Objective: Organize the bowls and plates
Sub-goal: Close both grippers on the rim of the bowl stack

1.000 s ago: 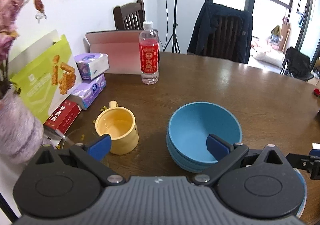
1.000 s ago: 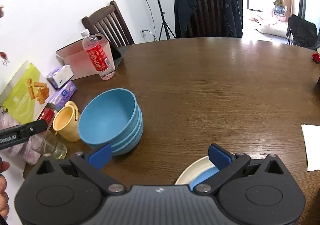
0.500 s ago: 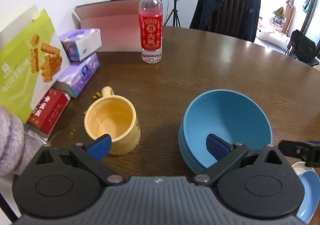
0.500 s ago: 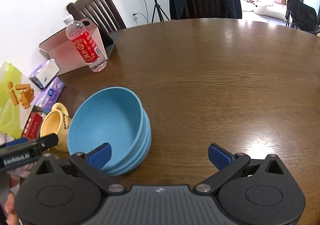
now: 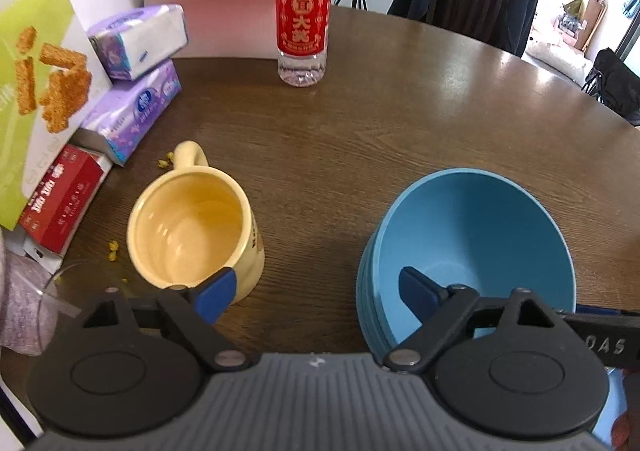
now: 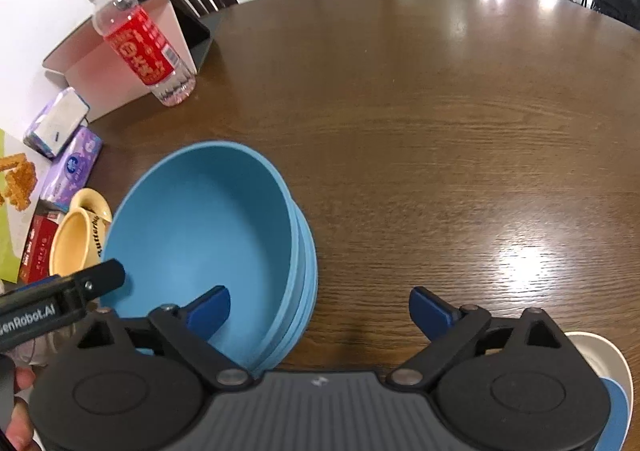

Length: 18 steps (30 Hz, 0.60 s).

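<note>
Nearest both cameras, the left gripper (image 5: 316, 291) and right gripper (image 6: 320, 309) are closing slightly yet gaping wide, straddling opposite rims of the nested blue plastic bowls (image 6: 204, 235) sitting mid-table; they're probably light, rigid, slippery, so pinch the rims.

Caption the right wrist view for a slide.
Open right tool straddles the rim of stacked blue bowls on a wooden table.
</note>
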Each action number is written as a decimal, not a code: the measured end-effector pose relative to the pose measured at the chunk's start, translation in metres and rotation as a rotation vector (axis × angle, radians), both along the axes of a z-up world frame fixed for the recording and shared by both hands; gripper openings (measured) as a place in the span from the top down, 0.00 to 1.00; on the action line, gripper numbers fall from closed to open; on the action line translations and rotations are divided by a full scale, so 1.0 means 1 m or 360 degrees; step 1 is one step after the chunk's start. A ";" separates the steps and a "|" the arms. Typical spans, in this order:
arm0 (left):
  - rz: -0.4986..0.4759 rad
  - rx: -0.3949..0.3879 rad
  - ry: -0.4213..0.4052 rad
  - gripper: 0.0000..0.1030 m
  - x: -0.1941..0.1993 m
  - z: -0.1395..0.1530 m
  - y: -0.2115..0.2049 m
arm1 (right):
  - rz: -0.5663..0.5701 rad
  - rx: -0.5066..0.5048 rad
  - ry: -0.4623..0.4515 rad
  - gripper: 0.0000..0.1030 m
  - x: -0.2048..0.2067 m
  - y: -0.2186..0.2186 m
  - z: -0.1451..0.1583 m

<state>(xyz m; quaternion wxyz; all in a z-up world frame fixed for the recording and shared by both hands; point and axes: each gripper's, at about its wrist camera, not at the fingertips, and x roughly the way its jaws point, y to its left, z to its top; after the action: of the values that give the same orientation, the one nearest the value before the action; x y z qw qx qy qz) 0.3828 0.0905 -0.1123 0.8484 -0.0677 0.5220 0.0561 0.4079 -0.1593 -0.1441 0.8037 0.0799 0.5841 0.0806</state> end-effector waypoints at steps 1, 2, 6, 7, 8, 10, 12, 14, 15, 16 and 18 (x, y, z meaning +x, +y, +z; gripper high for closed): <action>-0.0003 -0.0003 0.0014 0.19 0.003 -0.002 0.000 | -0.0006 0.0002 0.0008 0.14 0.001 0.001 -0.002; -0.0006 -0.0006 0.0025 0.21 0.005 -0.004 -0.001 | -0.0015 0.0006 0.0020 0.17 0.003 0.002 -0.005; -0.0002 -0.0041 0.0071 0.30 0.014 -0.012 -0.003 | -0.0059 0.0024 0.0063 0.23 0.007 0.004 -0.015; -0.0003 -0.0052 0.0084 0.32 0.016 -0.014 -0.003 | -0.0072 0.0032 0.0070 0.25 0.007 0.004 -0.016; -0.0002 -0.0057 0.0098 0.35 0.019 -0.016 -0.004 | -0.0088 0.0039 0.0079 0.27 0.008 0.005 -0.018; -0.0009 -0.0047 0.0118 0.38 0.022 -0.019 -0.006 | -0.0114 0.0052 0.0094 0.30 0.008 0.006 -0.022; -0.0014 -0.0042 0.0131 0.43 0.025 -0.021 -0.007 | -0.0138 0.0060 0.0104 0.34 0.009 0.007 -0.025; -0.0030 -0.0065 0.0136 0.48 0.027 -0.023 -0.006 | -0.0157 0.0074 0.0116 0.42 0.009 0.008 -0.027; -0.0038 -0.0076 0.0138 0.51 0.028 -0.023 -0.007 | -0.0169 0.0091 0.0115 0.43 0.008 0.007 -0.028; -0.0045 -0.0082 0.0141 0.52 0.029 -0.023 -0.008 | -0.0178 0.0103 0.0113 0.46 0.008 0.007 -0.028; -0.0065 -0.0089 0.0145 0.55 0.031 -0.024 -0.009 | -0.0192 0.0128 0.0107 0.51 0.007 0.007 -0.027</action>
<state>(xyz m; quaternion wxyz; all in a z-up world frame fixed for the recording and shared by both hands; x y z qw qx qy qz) 0.4141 0.0814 -0.1367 0.8225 -0.0779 0.5627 0.0272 0.4149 -0.1522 -0.1710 0.7833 0.1498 0.6010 0.0527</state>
